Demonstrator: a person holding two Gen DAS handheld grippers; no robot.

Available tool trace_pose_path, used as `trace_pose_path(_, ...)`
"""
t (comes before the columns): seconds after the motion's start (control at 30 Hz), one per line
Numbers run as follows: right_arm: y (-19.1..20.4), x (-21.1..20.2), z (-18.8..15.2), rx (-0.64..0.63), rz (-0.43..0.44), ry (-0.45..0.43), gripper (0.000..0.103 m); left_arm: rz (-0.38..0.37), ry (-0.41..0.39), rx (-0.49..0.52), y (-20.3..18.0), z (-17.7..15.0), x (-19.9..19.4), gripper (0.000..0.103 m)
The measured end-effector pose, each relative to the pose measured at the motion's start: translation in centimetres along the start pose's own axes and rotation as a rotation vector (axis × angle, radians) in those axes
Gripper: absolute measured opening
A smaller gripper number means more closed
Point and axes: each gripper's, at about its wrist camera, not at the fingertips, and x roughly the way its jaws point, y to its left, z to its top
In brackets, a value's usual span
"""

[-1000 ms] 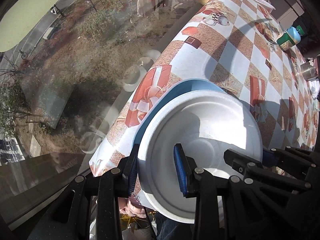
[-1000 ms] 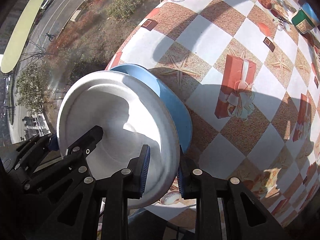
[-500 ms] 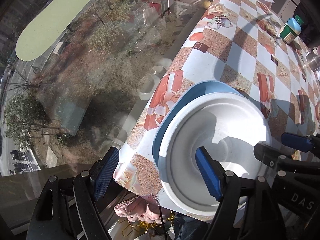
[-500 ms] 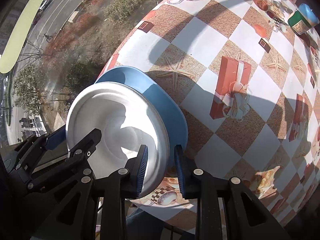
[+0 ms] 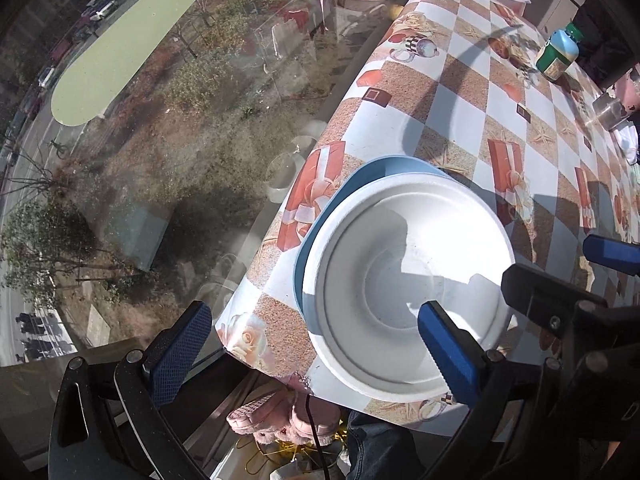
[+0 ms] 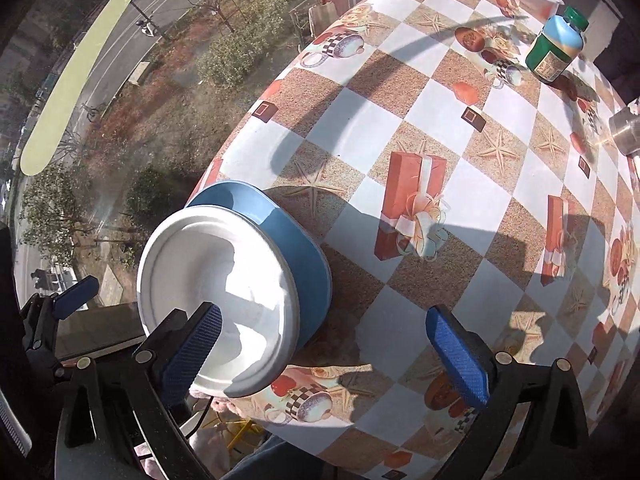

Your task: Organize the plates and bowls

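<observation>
White foam makes up the plate (image 5: 404,284), which sits nested in a blue bowl (image 5: 380,166) close to the near corner of the bench (image 5: 400,128). Only the bowl's rim and far wall show around the plate, from about 9 o'clock round to 1 o'clock in the left wrist view. A checked cloth of white and sandy-brown squares, printed with red gift boxes, starfish and teacups, covers the bench.

In the left wrist view, the left claw (image 5: 316,352) stands wide open and holds nothing. One blue pad hangs off the bench edge at 7 o'clock, over the window glass; the other pad lies in front of the plate's rim at 4 o'clock. Whether that pad touches the plate I cannot tell. Part of the right claw's black frame and one blue pad enters at 3 o'clock.

In the right wrist view, the right claw (image 6: 324,356) is also spread wide and empty. Its one pad overlaps the plate (image 6: 212,280) at 7 o'clock, and the other hovers over bare cloth at 5 o'clock, well apart from the blue bowl (image 6: 304,256). Sun and hard shadows fall across the plate's hollow.

Far across the bench (image 6: 360,128), at 1 o'clock, stands a green bottle (image 6: 554,50) with a pale blue shoulder and green cap. A metal cup (image 6: 624,130) sits at the 3 o'clock edge. Beyond the glass at 10 o'clock lie trees and a road.
</observation>
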Motion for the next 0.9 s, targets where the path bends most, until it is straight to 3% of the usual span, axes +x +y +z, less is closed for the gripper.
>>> trace_pose_path(0.9, 0.0, -1.3, -1.4, 0.019, 0.006, 0.028, 0.103, 0.021, 0.007, 0.115, -2.8, -0.6, -2.3, 0.103)
